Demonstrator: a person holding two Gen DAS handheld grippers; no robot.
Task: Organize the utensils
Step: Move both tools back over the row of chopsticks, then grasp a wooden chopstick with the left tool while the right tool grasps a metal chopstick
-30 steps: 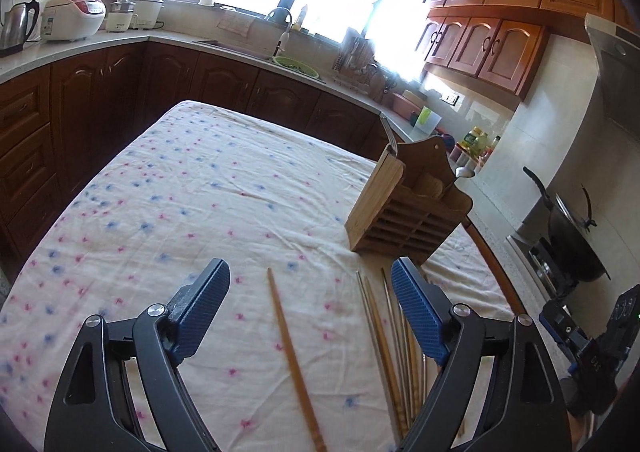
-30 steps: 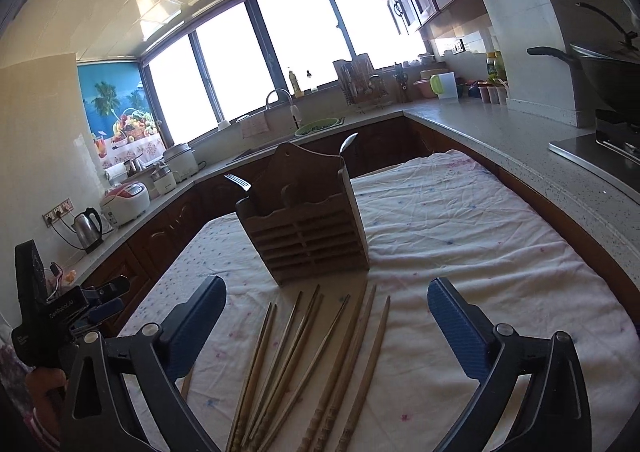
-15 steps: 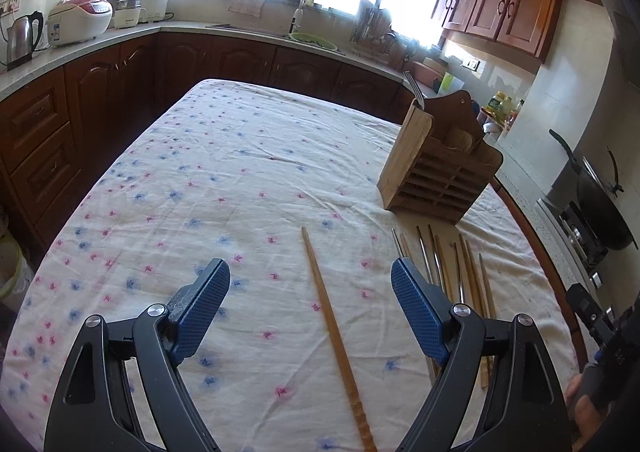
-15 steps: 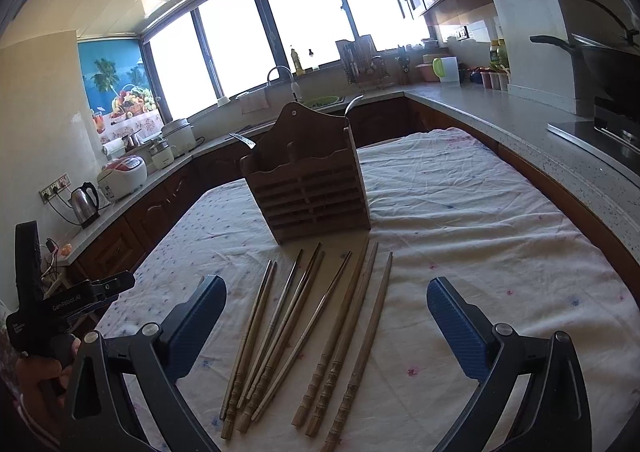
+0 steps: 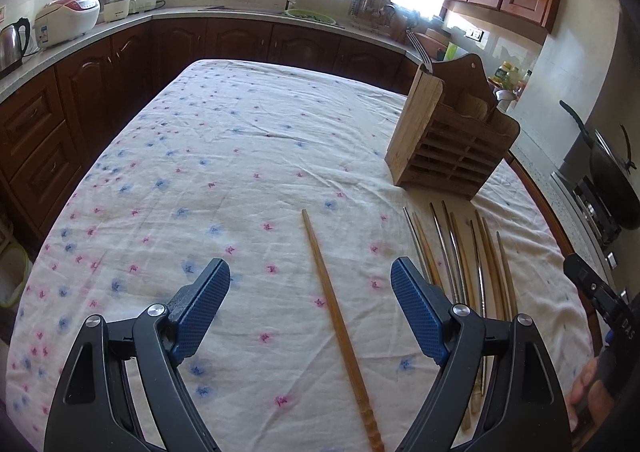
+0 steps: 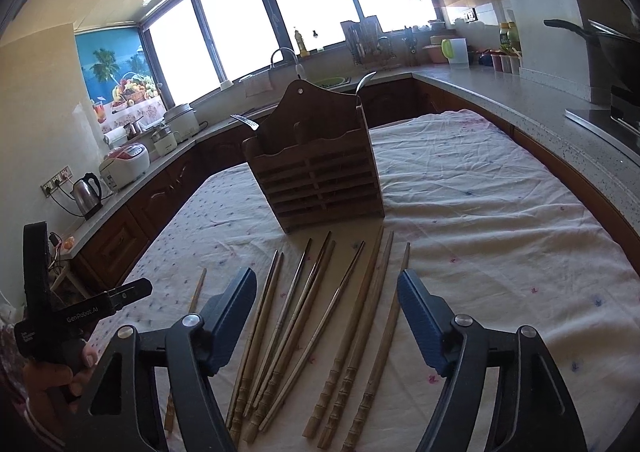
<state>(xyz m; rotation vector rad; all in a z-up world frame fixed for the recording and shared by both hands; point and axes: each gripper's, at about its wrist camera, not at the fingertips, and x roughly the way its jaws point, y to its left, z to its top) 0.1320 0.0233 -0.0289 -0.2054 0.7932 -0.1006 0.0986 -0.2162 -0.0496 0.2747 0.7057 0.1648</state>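
Note:
A wooden utensil holder (image 5: pixel 448 140) stands on the flowered tablecloth (image 5: pixel 224 156), with a fork (image 5: pixel 418 48) sticking out of it. One wooden chopstick (image 5: pixel 340 324) lies alone between the fingers of my open, empty left gripper (image 5: pixel 310 300). Several wooden and metal chopsticks (image 5: pixel 464 264) lie in a row to its right. In the right wrist view the holder (image 6: pixel 320 176) stands beyond that row of chopsticks (image 6: pixel 320 316), and my right gripper (image 6: pixel 326 310) is open and empty above them. The lone chopstick (image 6: pixel 197 292) lies to the left.
Dark wood cabinets and a grey counter (image 5: pixel 100 28) ring the table, with a rice cooker (image 5: pixel 68 18) and a kettle (image 5: pixel 12 42). A wok (image 5: pixel 612 180) sits on the stove at the right. The other hand-held gripper (image 6: pixel 60 316) shows at the left.
Both grippers have drawn back and tilted down, so more of the table and chopsticks shows. The right gripper's jaws have narrowed somewhat. Nothing on the table has moved.

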